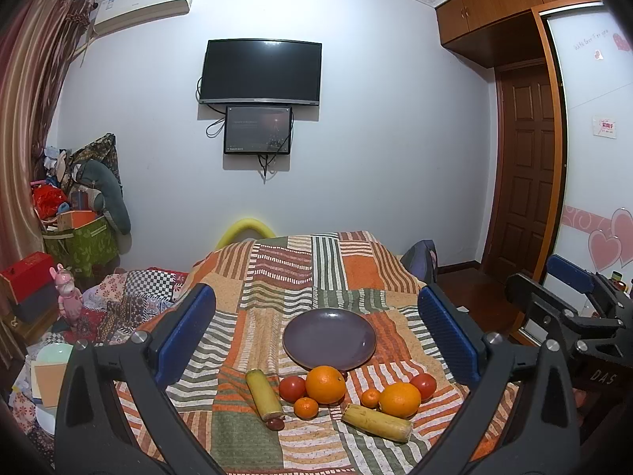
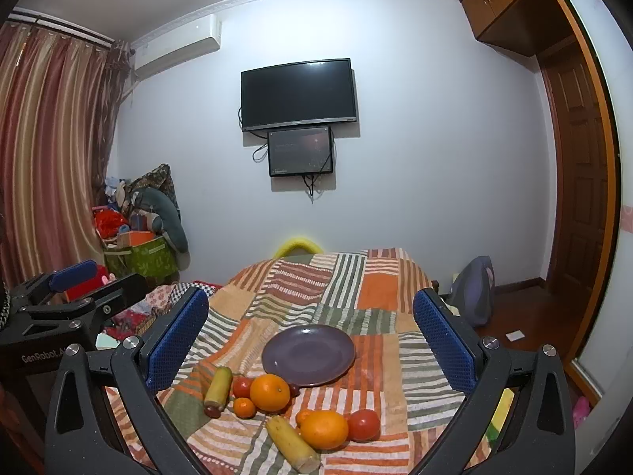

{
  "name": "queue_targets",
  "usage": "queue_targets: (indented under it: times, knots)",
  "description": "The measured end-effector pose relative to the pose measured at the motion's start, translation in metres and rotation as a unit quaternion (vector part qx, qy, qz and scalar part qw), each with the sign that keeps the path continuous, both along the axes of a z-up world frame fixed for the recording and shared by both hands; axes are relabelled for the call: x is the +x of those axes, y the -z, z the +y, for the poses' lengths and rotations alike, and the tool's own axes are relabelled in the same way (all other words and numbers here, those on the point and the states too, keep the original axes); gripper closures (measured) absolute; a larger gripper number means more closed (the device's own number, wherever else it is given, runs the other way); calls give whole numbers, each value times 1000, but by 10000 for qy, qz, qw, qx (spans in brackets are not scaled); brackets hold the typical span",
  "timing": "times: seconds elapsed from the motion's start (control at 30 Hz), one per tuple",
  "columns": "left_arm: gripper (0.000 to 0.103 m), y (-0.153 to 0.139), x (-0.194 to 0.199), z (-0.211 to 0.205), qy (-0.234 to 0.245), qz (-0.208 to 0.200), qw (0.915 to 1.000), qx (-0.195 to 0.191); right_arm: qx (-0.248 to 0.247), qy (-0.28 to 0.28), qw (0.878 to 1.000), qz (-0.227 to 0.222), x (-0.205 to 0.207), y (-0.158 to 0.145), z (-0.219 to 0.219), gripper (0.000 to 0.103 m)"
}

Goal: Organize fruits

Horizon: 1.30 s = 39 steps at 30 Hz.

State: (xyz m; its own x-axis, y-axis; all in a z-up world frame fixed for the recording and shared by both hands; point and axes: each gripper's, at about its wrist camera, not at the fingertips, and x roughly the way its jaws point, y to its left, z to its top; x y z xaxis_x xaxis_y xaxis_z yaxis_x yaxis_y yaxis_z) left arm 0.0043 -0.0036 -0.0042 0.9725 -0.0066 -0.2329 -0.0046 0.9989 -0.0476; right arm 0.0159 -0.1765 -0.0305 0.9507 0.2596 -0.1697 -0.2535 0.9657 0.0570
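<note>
Both grippers hover above a bed covered by a striped patchwork blanket, pointing level toward the far wall. The left gripper has its blue-padded fingers spread wide and holds nothing; the right gripper is likewise released and bare. Each gripper appears at the edge of the other's view.

The landmark is a round purple plate, bare, lying flat on the blanket. All the fruit sits on the blanket just in front of the plate, on the camera side. One large orange almost touches the plate's front rim, with a red tomato and a small mandarin beside it. A yellowish cylindrical piece lies left of these; what it is cannot be made out. A second orange, tomato and similar piece sit front-right of the plate. Small dark fruits are partly hidden behind the others.
</note>
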Motion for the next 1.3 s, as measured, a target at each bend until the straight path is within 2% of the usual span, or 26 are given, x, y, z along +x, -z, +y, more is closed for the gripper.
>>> queue_targets:
  times: [1.13, 1.2, 1.23, 1.27, 1.3]
  knots:
    - [0, 2, 3, 2, 62, 72, 9999, -46, -48, -111, 9999, -3, 0, 5, 2, 0]
    - [8, 4, 4, 2, 102, 109, 9999, -37, -31, -160, 9999, 12, 2, 5, 1, 0]
    - [17, 4, 6, 2, 145, 177, 9997, -21, -22, -195, 9998, 38, 4, 6, 1, 3]
    - [21, 5, 8, 2, 171, 232, 9996, -9, -18, -228, 9997, 85, 7, 6, 1, 5]
    - [22, 7, 9, 2, 185, 277, 9994, -2, -21, -251, 9996, 135, 9, 7, 1, 13]
